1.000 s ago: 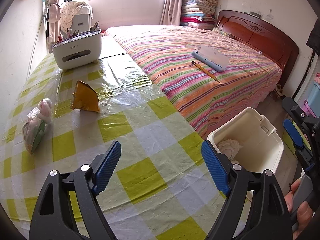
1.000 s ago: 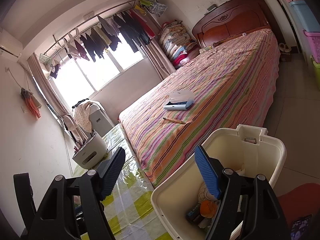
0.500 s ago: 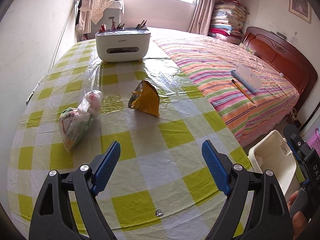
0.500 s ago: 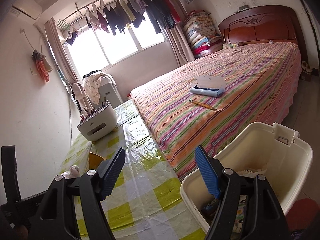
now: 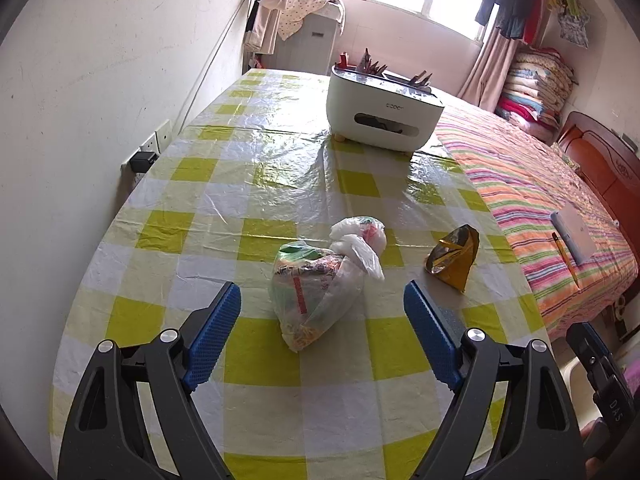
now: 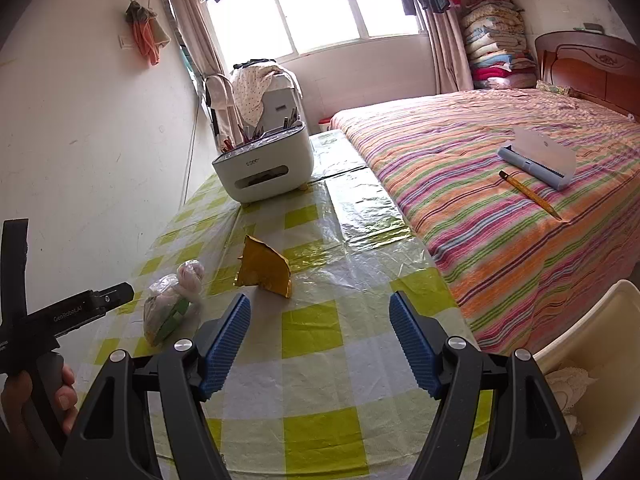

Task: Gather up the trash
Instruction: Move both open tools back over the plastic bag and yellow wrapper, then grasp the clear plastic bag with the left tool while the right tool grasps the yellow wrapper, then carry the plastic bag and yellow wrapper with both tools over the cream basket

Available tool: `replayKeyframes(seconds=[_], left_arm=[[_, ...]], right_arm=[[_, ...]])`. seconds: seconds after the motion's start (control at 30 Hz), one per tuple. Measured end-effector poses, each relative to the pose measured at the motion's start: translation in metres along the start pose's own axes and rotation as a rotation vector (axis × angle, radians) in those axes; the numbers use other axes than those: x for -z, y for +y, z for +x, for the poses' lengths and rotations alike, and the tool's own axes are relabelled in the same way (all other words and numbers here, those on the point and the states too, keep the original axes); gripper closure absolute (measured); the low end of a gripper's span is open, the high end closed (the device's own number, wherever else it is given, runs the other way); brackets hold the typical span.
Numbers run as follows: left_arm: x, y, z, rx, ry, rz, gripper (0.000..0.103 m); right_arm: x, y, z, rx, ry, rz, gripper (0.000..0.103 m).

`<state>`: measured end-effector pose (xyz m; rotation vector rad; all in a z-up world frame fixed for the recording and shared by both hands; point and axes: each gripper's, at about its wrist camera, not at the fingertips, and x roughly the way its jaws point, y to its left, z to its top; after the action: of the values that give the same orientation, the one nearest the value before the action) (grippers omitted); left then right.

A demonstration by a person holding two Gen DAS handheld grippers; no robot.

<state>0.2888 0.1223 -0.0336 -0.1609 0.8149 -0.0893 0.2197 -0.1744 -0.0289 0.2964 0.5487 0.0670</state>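
both grippers hang spread and empty over the checked table [image 5: 248, 184]. left gripper [image 5: 320, 320] faces the clear plastic bag [image 5: 320, 280]; right gripper [image 6: 320, 332] faces the gold wrapper [image 6: 266, 268]; white bin [image 6: 600, 344] far right.

Both grippers [image 5: 322, 322] [image 6: 320, 330]: black frames, ribbed blue pads, silver screws, white lettering

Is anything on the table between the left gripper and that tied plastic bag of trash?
Nothing visible. The left gripper is open, and the plastic bag lies just ahead of its fingertips on bare checked tablecloth. The gold wrapper sits off to the bag's right, apart from it, outside that path.
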Motion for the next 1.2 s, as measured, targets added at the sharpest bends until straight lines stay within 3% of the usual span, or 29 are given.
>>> replayKeyframes(seconds=[0.2, 0.57, 0.67, 0.7, 0.9, 0.93, 1.0, 1.1, 1.17, 1.2], left_arm=[[-0.010, 0.002, 0.024, -0.008, 0.036, 0.014, 0.021], [-0.012, -0.006, 0.072, -0.012, 0.152, 0.069, 0.021], [-0.010, -0.003, 0.078, -0.026, 0.166, 0.062, 0.026], [-0.009, -0.002, 0.081, -0.022, 0.178, 0.057, 0.036], [-0.010, -0.005, 0.084, -0.025, 0.156, 0.064, 0.043], [-0.009, -0.006, 0.083, -0.028, 0.147, 0.070, 0.046], [-0.008, -0.010, 0.082, -0.046, 0.130, 0.090, 0.050], [-0.004, -0.016, 0.078, -0.059, 0.112, 0.119, 0.054], [-0.002, -0.021, 0.075, -0.055, 0.105, 0.135, 0.055], [0.000, -0.024, 0.074, -0.053, 0.104, 0.144, 0.056]], right_arm=[[-0.018, 0.029, 0.043, -0.035, 0.060, -0.078, 0.033], [-0.039, 0.041, 0.117, -0.055, 0.193, -0.061, 0.033], [-0.041, 0.041, 0.136, -0.047, 0.224, -0.051, 0.033], [-0.042, 0.041, 0.141, -0.044, 0.236, -0.049, 0.033], [-0.037, 0.042, 0.164, -0.073, 0.302, -0.045, 0.034], [-0.036, 0.042, 0.166, -0.086, 0.304, -0.044, 0.047], [-0.033, 0.042, 0.168, -0.099, 0.323, -0.051, 0.061], [-0.030, 0.040, 0.163, -0.095, 0.303, -0.066, 0.066], [-0.029, 0.037, 0.157, -0.098, 0.290, -0.062, 0.078], [-0.028, 0.037, 0.153, -0.094, 0.284, -0.064, 0.078]])
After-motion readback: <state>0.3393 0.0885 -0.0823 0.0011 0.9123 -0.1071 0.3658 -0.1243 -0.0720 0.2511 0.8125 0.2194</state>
